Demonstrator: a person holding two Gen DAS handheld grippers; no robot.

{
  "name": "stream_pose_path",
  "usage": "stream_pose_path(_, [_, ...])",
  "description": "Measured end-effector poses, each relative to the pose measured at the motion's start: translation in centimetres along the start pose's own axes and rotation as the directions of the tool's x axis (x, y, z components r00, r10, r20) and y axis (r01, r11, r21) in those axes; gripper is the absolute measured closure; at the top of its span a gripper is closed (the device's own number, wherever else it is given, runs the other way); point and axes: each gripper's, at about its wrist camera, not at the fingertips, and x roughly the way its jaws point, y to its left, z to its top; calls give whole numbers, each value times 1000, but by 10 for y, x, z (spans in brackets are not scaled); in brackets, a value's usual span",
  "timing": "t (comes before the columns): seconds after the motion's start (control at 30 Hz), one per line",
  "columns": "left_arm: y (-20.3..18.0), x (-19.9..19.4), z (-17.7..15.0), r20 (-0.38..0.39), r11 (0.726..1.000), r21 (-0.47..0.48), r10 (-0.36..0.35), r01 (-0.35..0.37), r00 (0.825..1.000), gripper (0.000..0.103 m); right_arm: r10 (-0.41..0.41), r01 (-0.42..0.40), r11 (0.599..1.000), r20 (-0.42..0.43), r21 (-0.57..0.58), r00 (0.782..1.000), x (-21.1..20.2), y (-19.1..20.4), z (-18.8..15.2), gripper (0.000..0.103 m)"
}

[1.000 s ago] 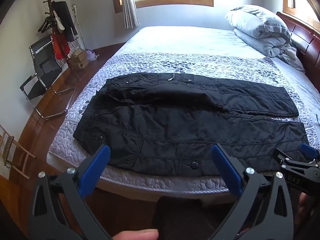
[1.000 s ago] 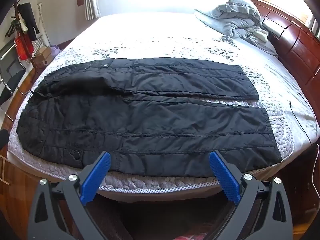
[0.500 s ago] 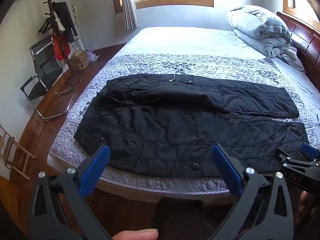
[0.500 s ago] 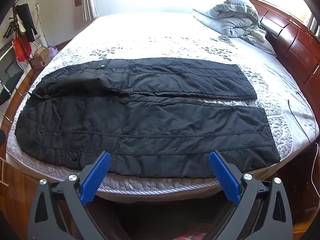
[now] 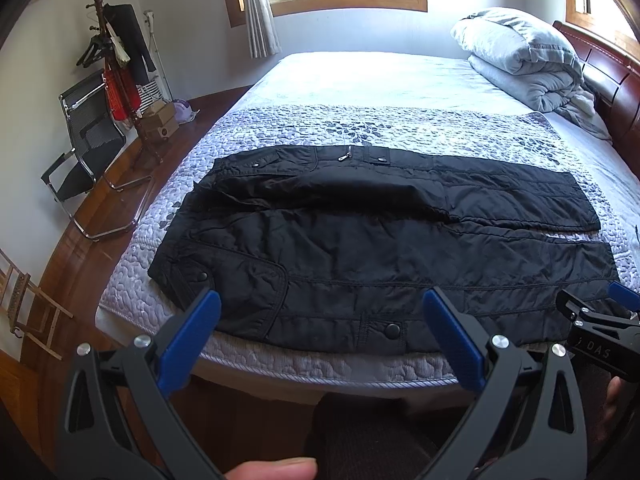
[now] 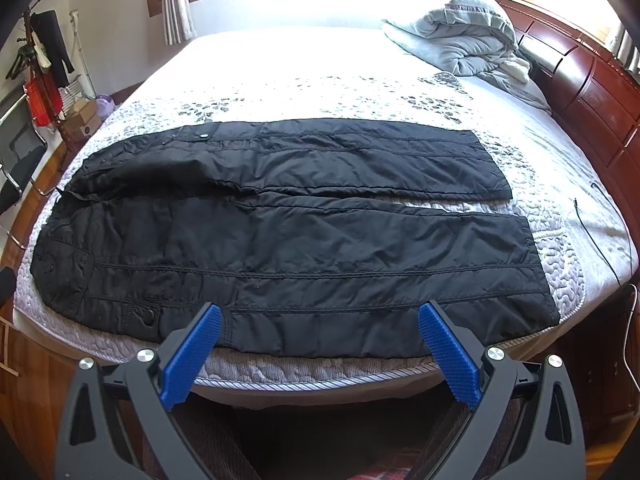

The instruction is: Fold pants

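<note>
Edged closer to black pants (image 5: pixel 380 256) spread flat on bed (image 5: pixel 360 80); left gripper (image 5: pixel 320 320) and right gripper (image 6: pixel 318 334) both gaping, holding nothing.

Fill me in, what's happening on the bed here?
A person holds a two-finger gripper in each hand, facing black pants spread flat across a bed, waistband to the left and both legs side by side running right. The left gripper and right gripper hover at the near edge, jaws open, gripping nothing. No fold has been made yet. A folded grey duvet sits by the headboard.
</note>
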Motion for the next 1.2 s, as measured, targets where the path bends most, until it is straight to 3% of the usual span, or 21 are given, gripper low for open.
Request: stream_pose_path(1.2, [1, 0, 0, 5, 1000, 5, 8, -8, 1000, 2, -11, 10, 1000, 17, 9, 1000, -3, -4, 1, 3])
